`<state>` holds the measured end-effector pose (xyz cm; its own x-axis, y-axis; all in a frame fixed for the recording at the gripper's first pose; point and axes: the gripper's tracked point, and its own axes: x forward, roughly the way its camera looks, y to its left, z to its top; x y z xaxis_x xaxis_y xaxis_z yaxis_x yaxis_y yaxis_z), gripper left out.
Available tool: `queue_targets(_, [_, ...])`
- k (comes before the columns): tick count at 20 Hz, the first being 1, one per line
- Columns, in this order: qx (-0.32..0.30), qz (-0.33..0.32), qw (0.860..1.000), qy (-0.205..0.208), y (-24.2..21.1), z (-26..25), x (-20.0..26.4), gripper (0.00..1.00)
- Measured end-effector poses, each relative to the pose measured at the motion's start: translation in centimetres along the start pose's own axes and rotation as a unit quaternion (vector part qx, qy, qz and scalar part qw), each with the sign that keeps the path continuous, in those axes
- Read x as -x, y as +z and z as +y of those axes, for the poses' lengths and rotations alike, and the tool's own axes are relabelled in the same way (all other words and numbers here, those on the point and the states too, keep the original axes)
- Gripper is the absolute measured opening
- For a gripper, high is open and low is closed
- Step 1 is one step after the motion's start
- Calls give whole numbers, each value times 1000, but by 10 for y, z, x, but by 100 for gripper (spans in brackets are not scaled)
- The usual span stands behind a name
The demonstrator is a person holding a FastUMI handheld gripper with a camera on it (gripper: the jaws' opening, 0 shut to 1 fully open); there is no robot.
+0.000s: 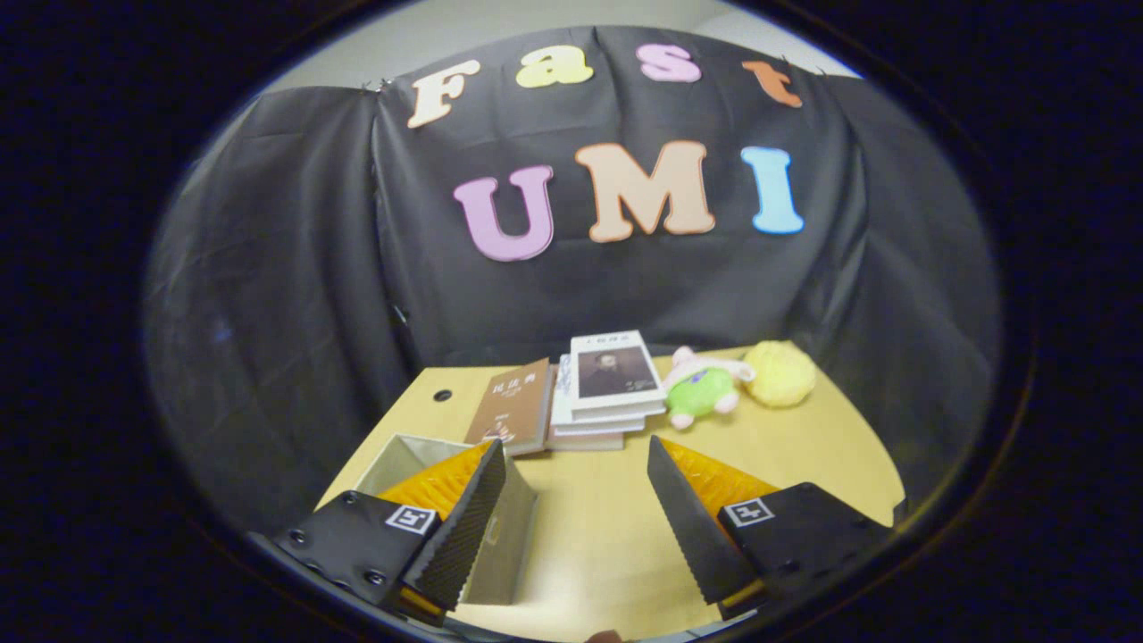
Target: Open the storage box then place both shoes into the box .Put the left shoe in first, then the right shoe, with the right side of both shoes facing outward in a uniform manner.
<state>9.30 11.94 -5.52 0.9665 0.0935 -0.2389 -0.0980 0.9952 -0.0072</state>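
Observation:
My gripper (576,482) is held above the wooden table (804,446), its two fingers spread wide with only bare tabletop between them. A grey storage box (509,545) stands under and behind the left finger (464,527); its top looks open and I see a light inner wall (393,455). The finger hides most of the box. The right finger (692,527) hovers over bare wood.
Beyond the fingers lie a brown book (516,406) and a stack of white books (607,384). To their right sit a green and pink plush toy (701,386) and a yellow fluffy ball (780,373). A small round hole (443,394) marks the table's far left.

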Motion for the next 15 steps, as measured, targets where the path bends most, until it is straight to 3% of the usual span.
queue_targets(5, [20, -91, 995, -17, 34, -15, 28, 100])
queue_targets(10, [64, -105, 992, -32, 31, -28, 43, 100])
queue_targets(15, [53, -118, 991, -19, 35, -30, 58, 100])
